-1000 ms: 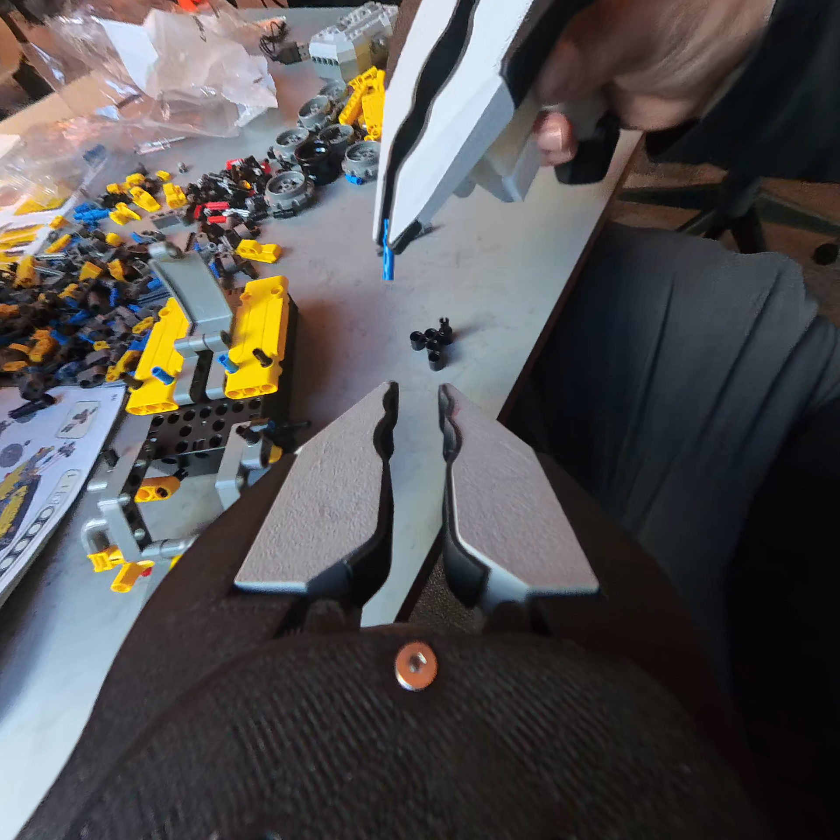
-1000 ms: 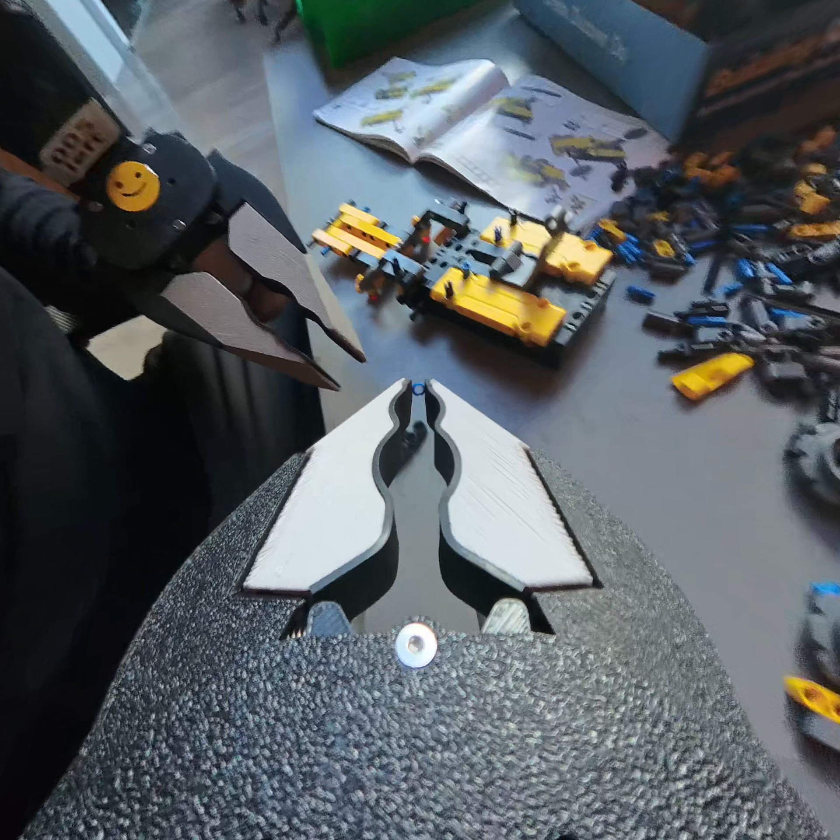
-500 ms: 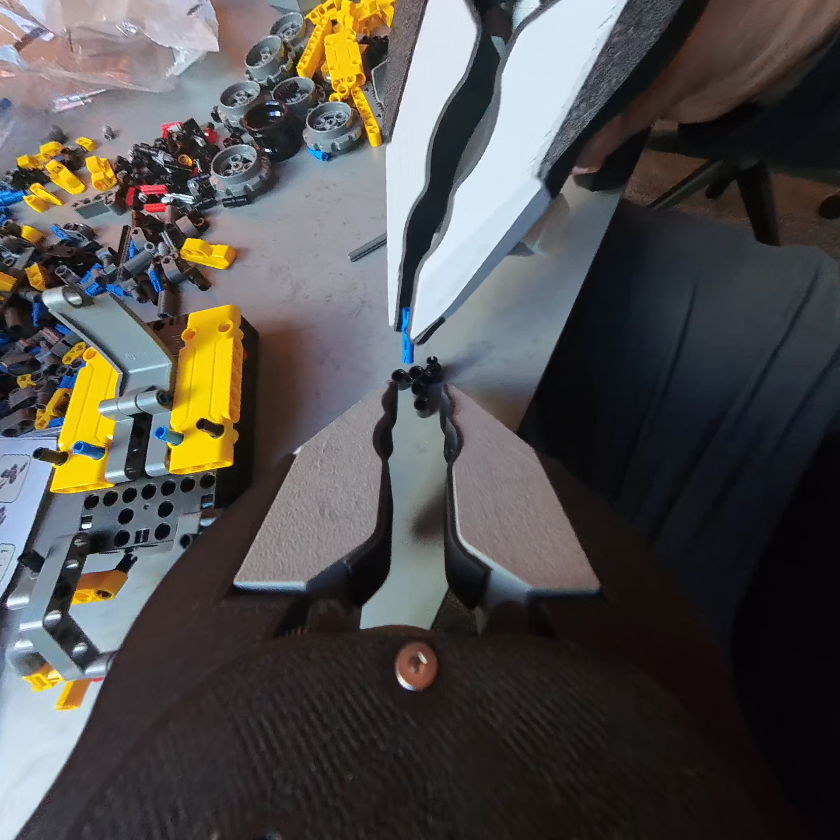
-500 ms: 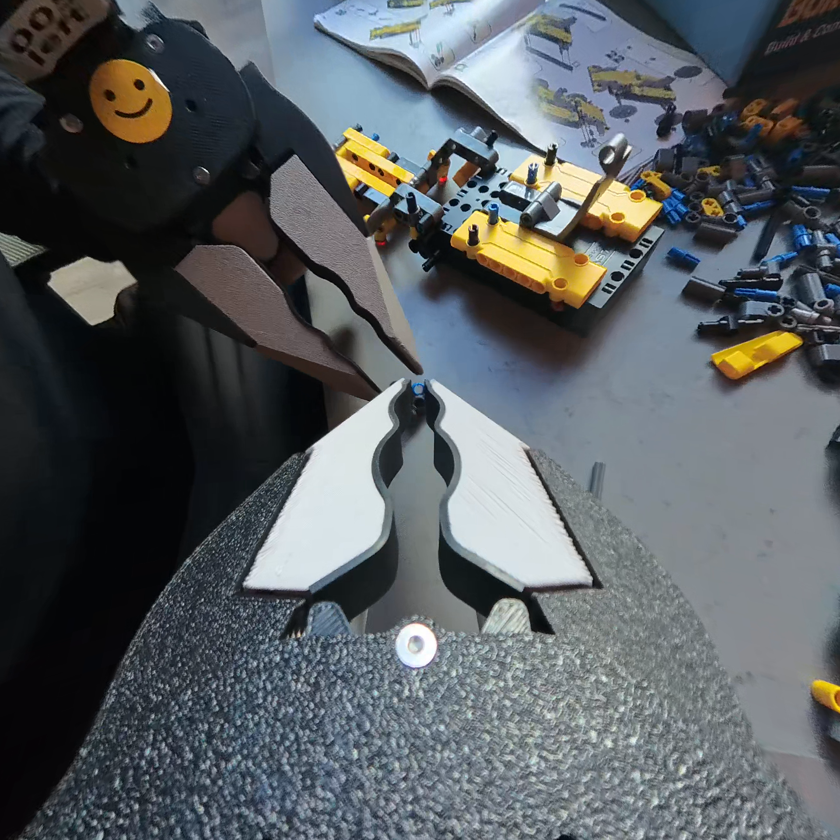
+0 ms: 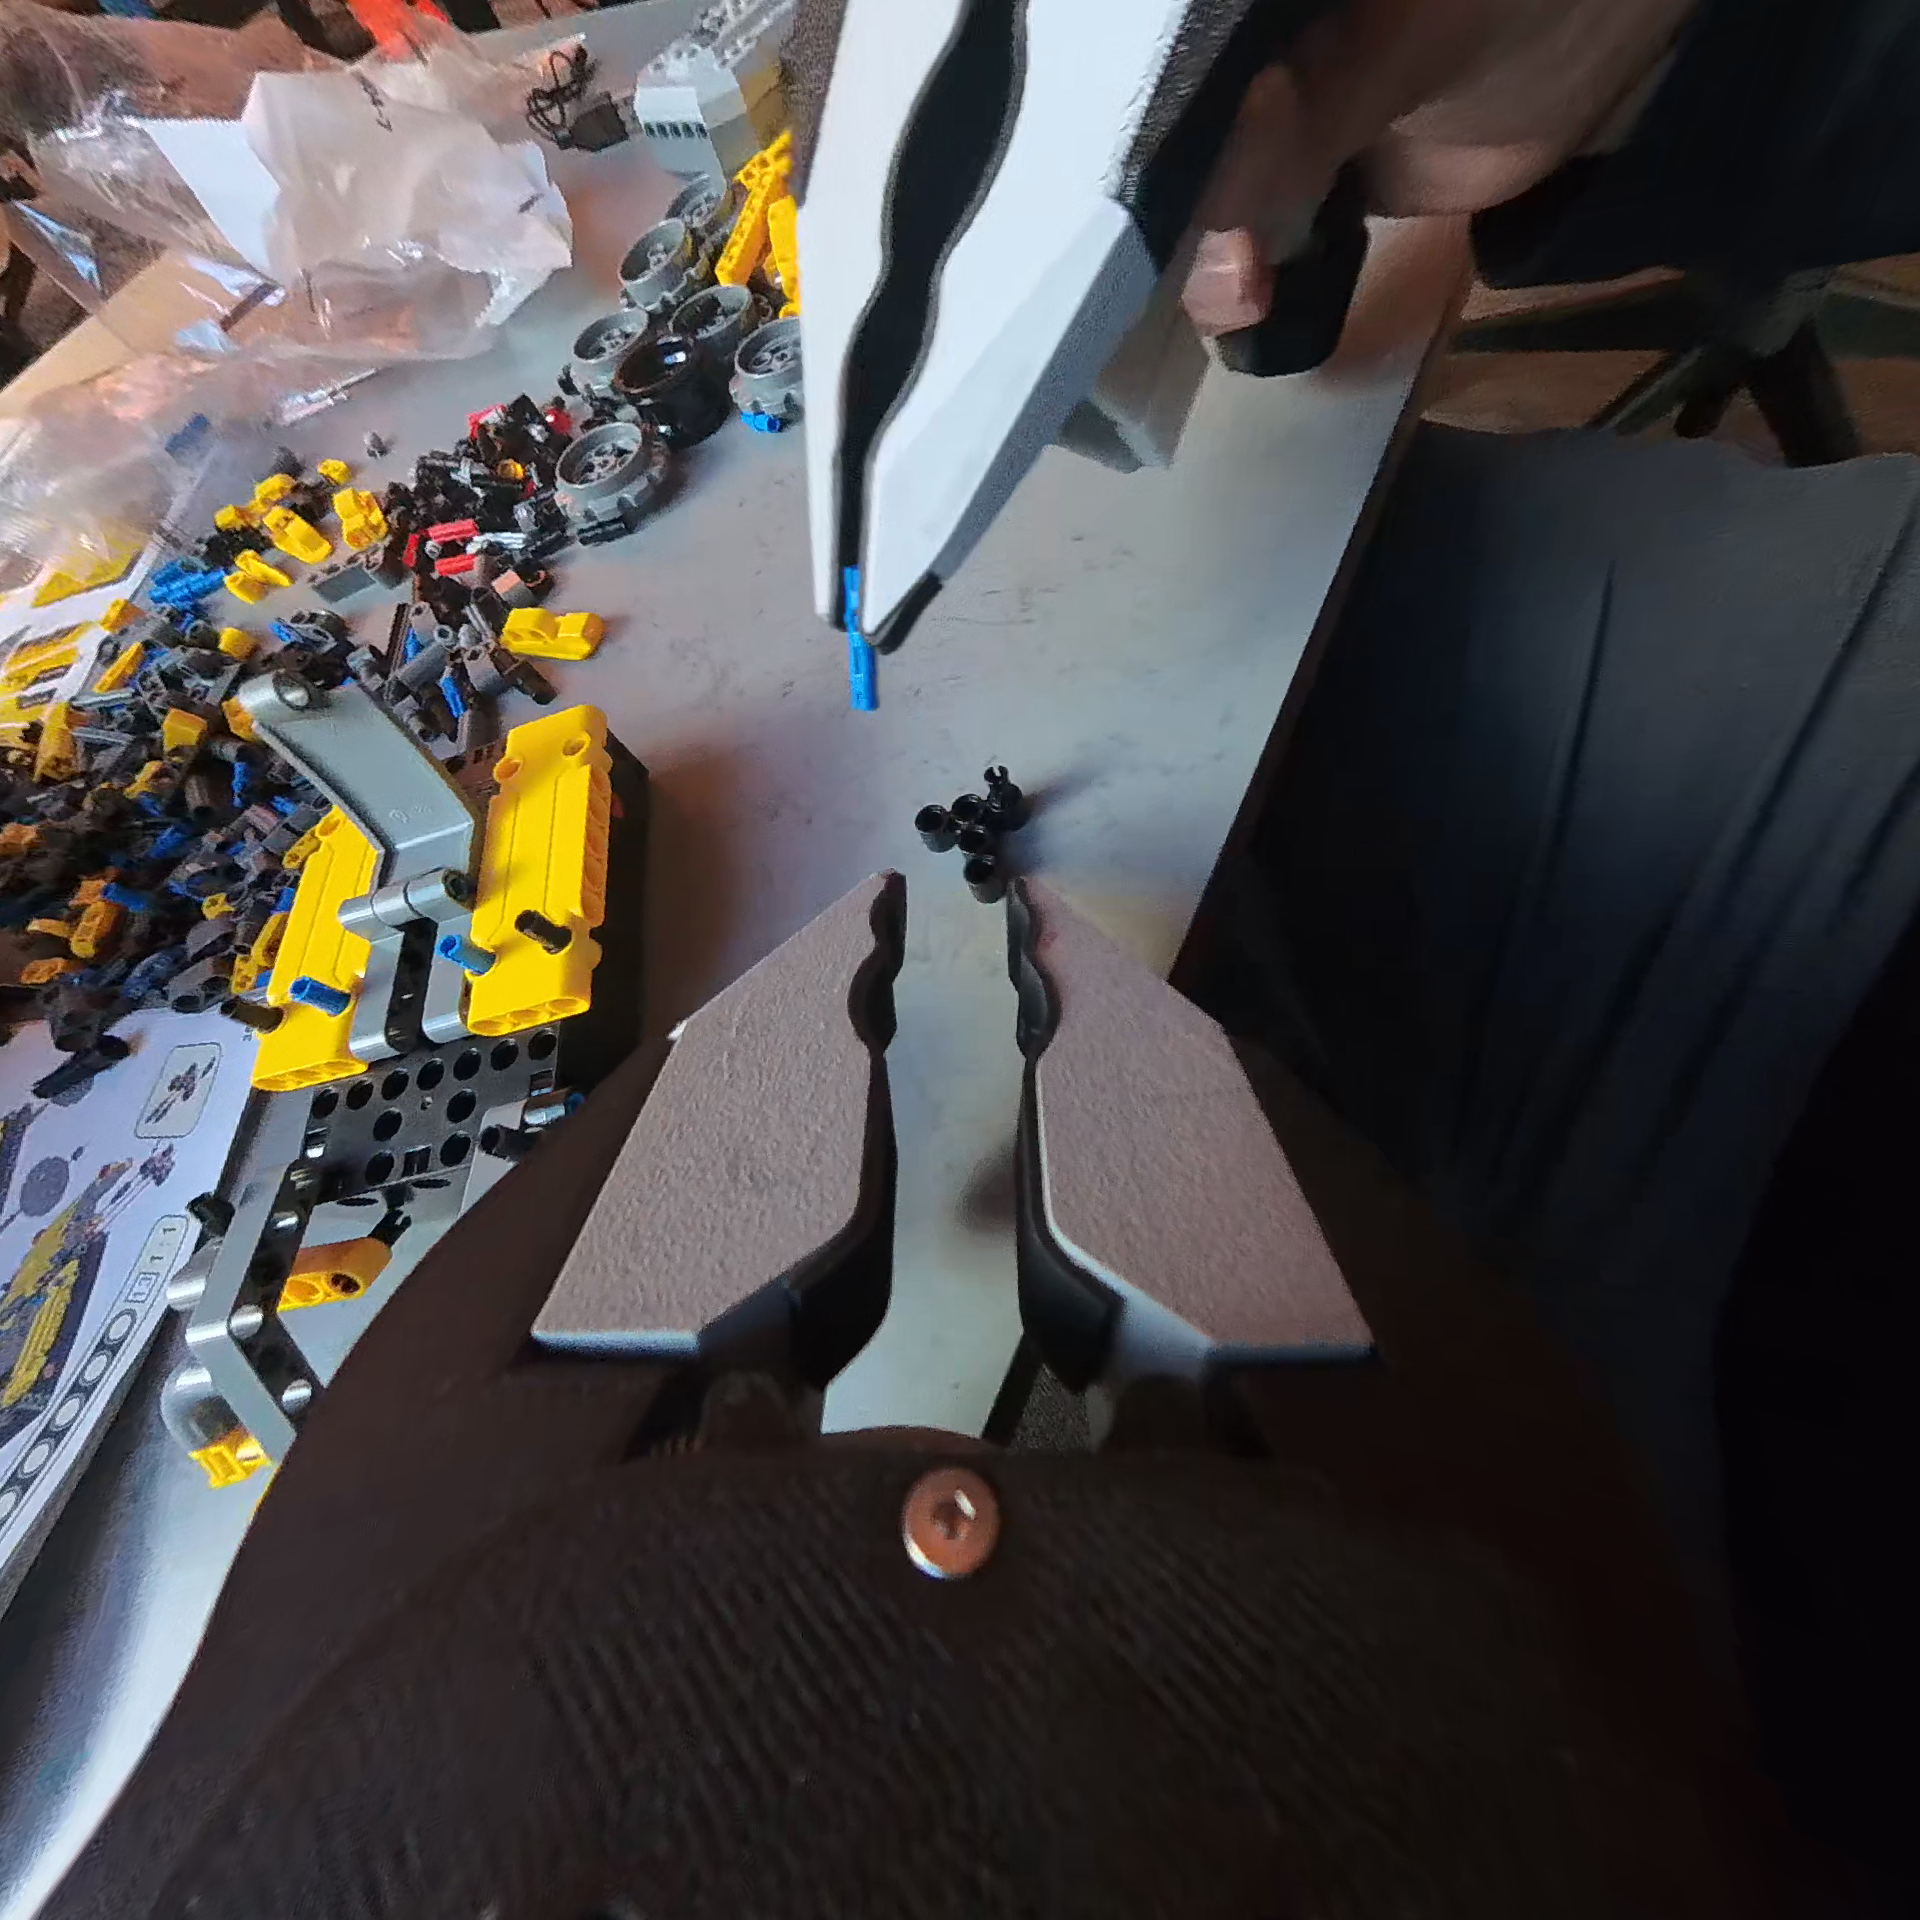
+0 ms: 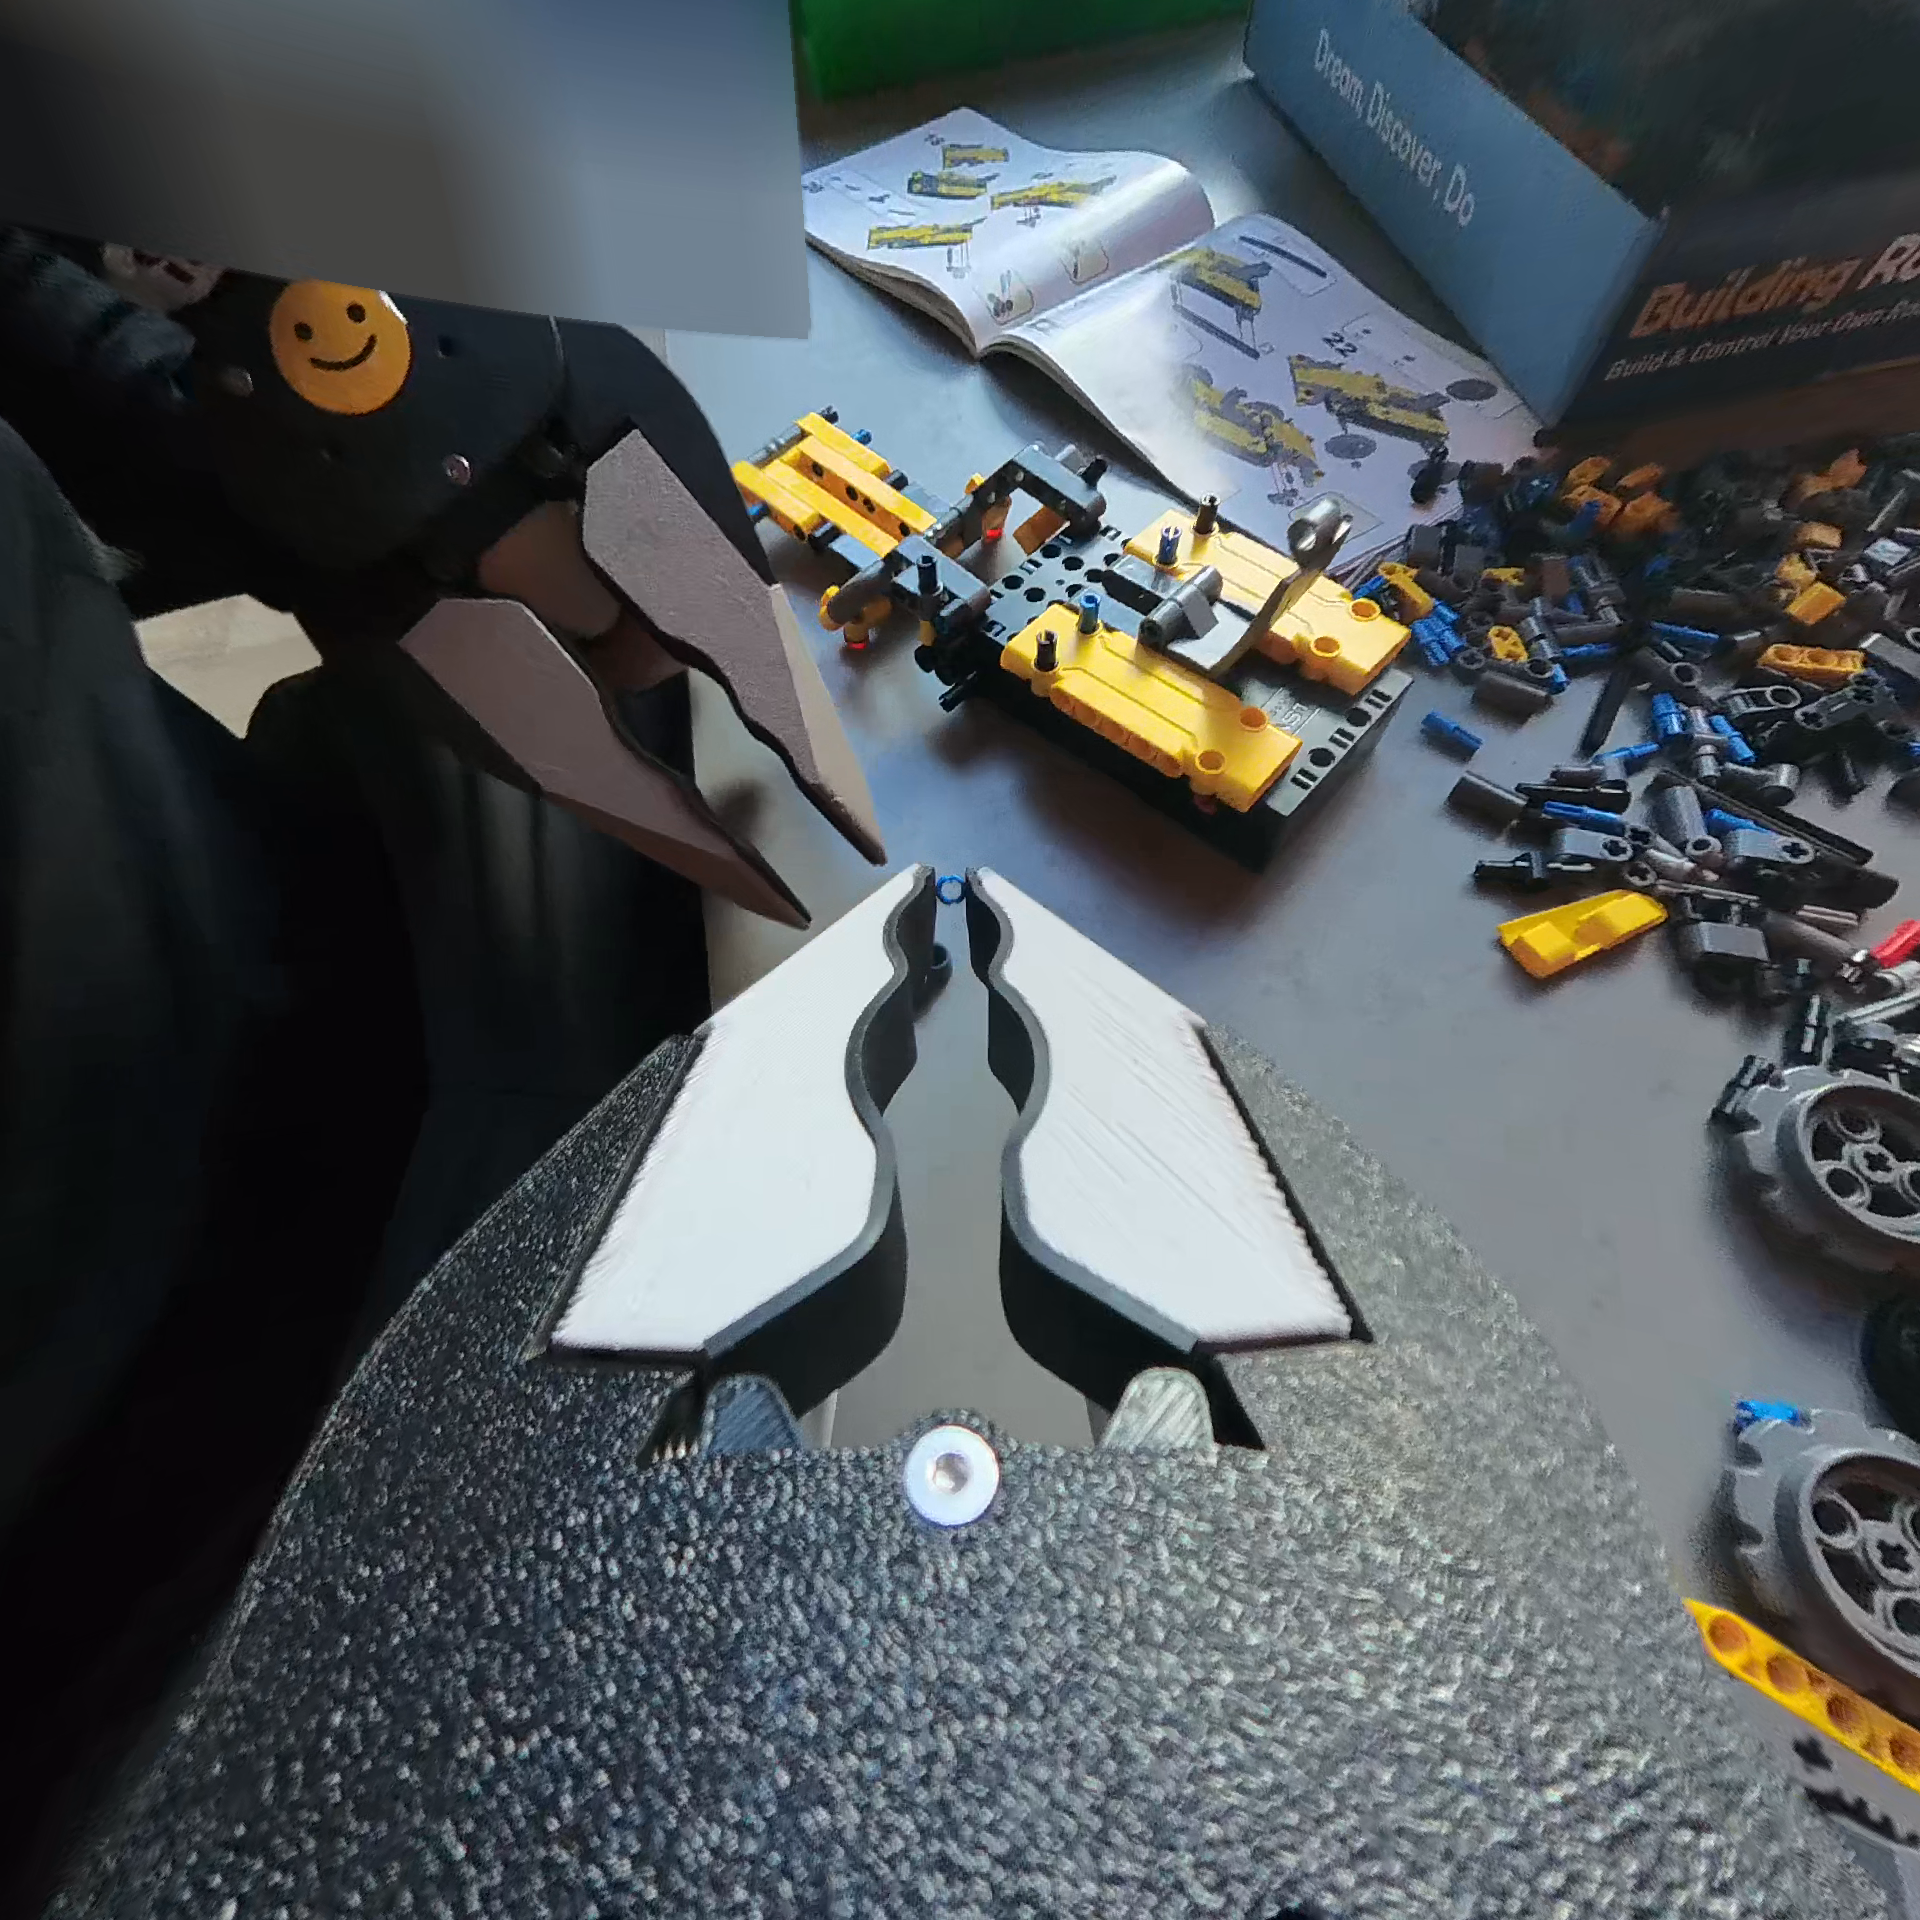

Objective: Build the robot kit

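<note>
Just blue pin (image 5: 858, 644) between right tongs (image 6: 948, 885).

The right gripper (image 5: 854, 613), with white fingers, pinches a small blue pin (image 5: 858, 655) at its very tips; the pin hangs tip-down above the grey table (image 5: 1091, 665), most of its length sticking out below the fingertips. Seen end-on in the right wrist view, the blue pin (image 6: 947, 886) shows as a small ring between the tips. The left gripper (image 5: 951, 894), with brown-grey fingers, hovers with its jaws parted and nothing between them, just beside a small cluster of black connector pieces (image 5: 971, 821) lying on the table near its edge. The blue pin is apart from that cluster.
</note>
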Demonstrator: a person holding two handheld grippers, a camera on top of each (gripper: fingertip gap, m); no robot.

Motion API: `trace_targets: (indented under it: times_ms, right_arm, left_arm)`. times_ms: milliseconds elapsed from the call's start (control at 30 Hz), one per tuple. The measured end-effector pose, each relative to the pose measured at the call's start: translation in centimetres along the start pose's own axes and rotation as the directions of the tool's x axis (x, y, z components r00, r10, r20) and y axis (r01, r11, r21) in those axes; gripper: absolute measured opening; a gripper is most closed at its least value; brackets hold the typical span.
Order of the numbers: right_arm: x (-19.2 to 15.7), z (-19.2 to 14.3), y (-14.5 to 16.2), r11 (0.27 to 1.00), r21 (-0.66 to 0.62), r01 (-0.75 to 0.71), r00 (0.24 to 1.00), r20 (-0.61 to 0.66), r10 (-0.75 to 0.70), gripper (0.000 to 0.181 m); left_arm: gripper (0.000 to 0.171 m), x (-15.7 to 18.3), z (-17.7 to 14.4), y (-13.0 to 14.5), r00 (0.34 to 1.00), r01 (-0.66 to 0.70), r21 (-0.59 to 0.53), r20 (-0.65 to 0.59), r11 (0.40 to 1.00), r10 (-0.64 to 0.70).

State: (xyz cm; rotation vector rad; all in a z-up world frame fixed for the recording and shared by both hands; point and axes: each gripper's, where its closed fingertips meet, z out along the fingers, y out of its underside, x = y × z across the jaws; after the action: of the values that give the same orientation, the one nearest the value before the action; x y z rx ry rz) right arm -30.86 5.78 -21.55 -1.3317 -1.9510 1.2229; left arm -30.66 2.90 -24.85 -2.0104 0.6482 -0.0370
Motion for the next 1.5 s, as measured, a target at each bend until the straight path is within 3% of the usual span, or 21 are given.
trace_targets:
  times_ms: [400, 633, 867, 1100, 1333, 1500]
  right_arm:
    - [0.9, 0.8, -0.1, 1.0, -0.027, -0.001, 1.0, -0.003, 0.001, 0.005]
    - [-0.2, 0.1, 0.3, 0.997, -0.075, 0.019, 1.0, 0.011, -0.018, 0.005]
    - [-0.6, 0.6, 2.6, 0.987, -0.156, -0.037, 0.999, 0.015, 0.04, 0.005]
    - [-0.5, 0.6, 3.3, 0.986, -0.149, -0.069, 0.997, 0.014, 0.072, 0.005]
    - [-2.6, 1.2, 2.9, 0.991, -0.127, -0.049, 0.996, 0.07, 0.058, 0.005]
    - [-2.1, 0.7, 2.7, 0.993, -0.109, -0.044, 0.998, 0.038, 0.048, 0.005]
  left_arm:
    - [0.016, 0.5, -0.3, -0.2, 0.997, -0.075, 0.045, 0.02, 0.996, 0.074]
    - [0.019, -0.1, 0.0, 0.0, 1.0, -0.001, 0.01, 0.006, 1.0, 0.001]
    - [0.02, 0.3, 0.9, 0.8, 0.997, 0.032, -0.099, -0.061, 0.995, -0.038]
    - [0.018, 0.8, 1.7, 0.4, 0.994, 0.047, -0.125, -0.09, 0.991, -0.059]
    - [0.019, -0.8, 1.7, 0.8, 0.998, 0.055, -0.155, -0.02, 0.986, -0.059]
    - [0.019, -1.6, 0.8, 1.4, 0.997, 0.07, -0.146, 0.028, 0.987, -0.066]
